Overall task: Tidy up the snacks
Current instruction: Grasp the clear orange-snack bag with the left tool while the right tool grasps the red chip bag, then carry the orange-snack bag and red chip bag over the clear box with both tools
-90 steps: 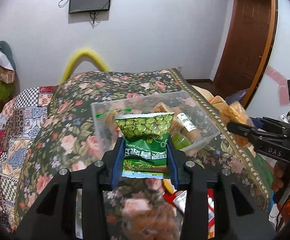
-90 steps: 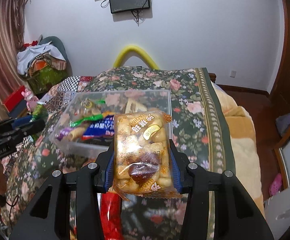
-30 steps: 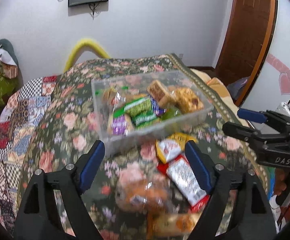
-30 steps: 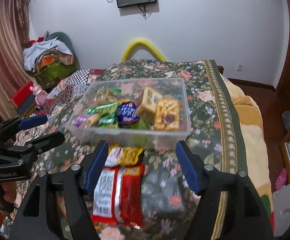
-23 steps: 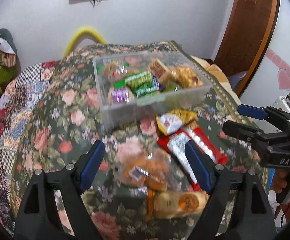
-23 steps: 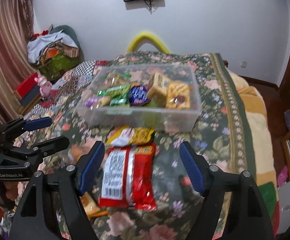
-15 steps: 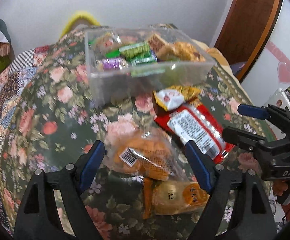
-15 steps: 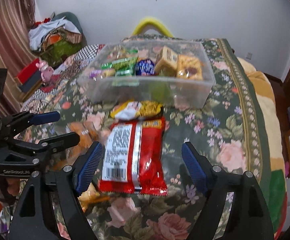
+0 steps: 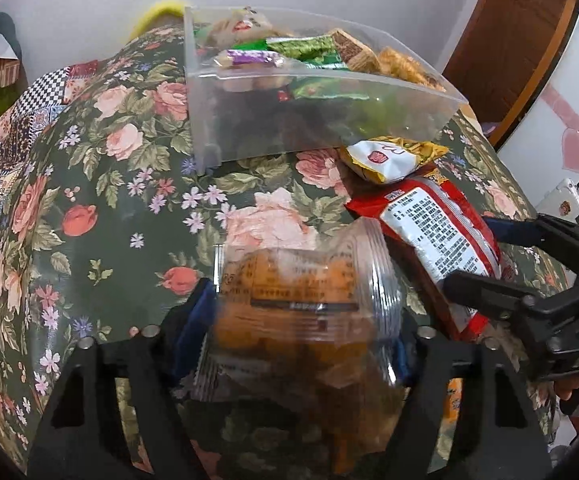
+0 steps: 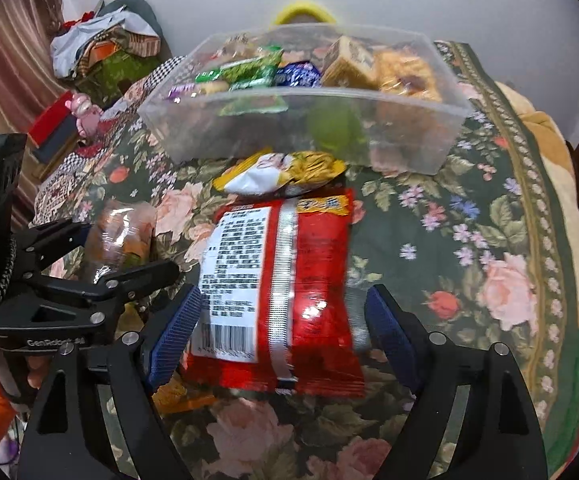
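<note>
Left gripper (image 9: 295,332): jaws spread to either side of a clear packet of orange snacks (image 9: 301,308), low in the centre of the left wrist frame; whether the pads touch the packet cannot be told, as the packet is blurred there. Packet lies on the floral bedspread (image 9: 101,200).

Right gripper (image 10: 277,336): jaws spread wide around the lower part of a red snack bag (image 10: 281,292), barcode side up, centre of the right wrist frame. Gaps show between both pads and the bag; it lies flat on the bedspread.

A yellow and white snack packet (image 10: 281,172) sits just above the red bag, touching its top edge and lying against the near wall of the clear plastic bin (image 10: 409,136).

The bin occupies the upper centre of both frames and holds green, purple and blue wrapped snacks at left and a brown boxed item and golden pastry packet at right.

An orange-yellow packet (image 10: 177,394) lies partly under the red bag, lower left
</note>
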Tool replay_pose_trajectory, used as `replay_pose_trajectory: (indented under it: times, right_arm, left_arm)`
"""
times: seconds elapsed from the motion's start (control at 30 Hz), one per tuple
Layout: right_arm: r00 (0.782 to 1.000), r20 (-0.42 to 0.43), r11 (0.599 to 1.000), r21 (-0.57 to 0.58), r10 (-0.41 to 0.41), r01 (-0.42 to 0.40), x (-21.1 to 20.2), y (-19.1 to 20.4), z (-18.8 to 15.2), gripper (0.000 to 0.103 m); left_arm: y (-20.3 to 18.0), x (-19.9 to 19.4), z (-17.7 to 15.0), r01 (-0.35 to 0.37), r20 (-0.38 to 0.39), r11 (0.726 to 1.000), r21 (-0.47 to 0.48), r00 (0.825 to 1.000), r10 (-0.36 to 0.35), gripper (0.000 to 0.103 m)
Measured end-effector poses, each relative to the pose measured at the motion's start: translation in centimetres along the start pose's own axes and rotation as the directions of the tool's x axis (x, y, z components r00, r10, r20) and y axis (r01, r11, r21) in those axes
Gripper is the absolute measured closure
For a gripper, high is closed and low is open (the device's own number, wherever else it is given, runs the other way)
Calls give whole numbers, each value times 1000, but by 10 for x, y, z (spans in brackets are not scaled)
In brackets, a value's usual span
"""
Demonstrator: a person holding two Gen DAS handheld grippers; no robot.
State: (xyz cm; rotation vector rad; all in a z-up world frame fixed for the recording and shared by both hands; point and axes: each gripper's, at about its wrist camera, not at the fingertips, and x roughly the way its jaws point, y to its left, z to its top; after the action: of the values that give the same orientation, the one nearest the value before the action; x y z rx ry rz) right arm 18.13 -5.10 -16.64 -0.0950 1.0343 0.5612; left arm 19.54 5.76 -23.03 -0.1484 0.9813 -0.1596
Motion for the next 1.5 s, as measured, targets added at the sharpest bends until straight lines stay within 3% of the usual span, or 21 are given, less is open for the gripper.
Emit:
replay_pose_trajectory:
  times: [0.27,0.33,0.4,0.47,0.77,1.2,1.5]
  right_arm:
    - [998,-10,996,-59,-66,65,16,14,3,16]
    - [997,-5,995,-65,-80,79,17,15,3,21]
    - [996,5,994,-61,-91,91,15,14,4,35]
    - [997,7,996,-44,-74,74,12,10,5,38]
    - [998,48,999,-9,-49,49,-18,2,0,39]
    - [986,168,999,46,-22,15,-58,-16,27,38]
    - [975,219,999,52,-18,7,-62,-29,60,38]
  left_arm:
    - [11,-8,-5,19,30,999,-42,999,-18,43]
    - [13,-10,-5,26,34,998,-56,999,-24,44]
    - [14,-11,-5,35,31,998,-61,999,-33,44]
    - [14,-12,-4,31,26,998,-59,999,-30,44]
    - [9,-39,5,28,79,998,-48,997,-24,44]
    - [-2,-82,48,24,210,999,-33,978,-16,44]
    - [-8,-79,92,5,258,1000,-12,966,-2,44]
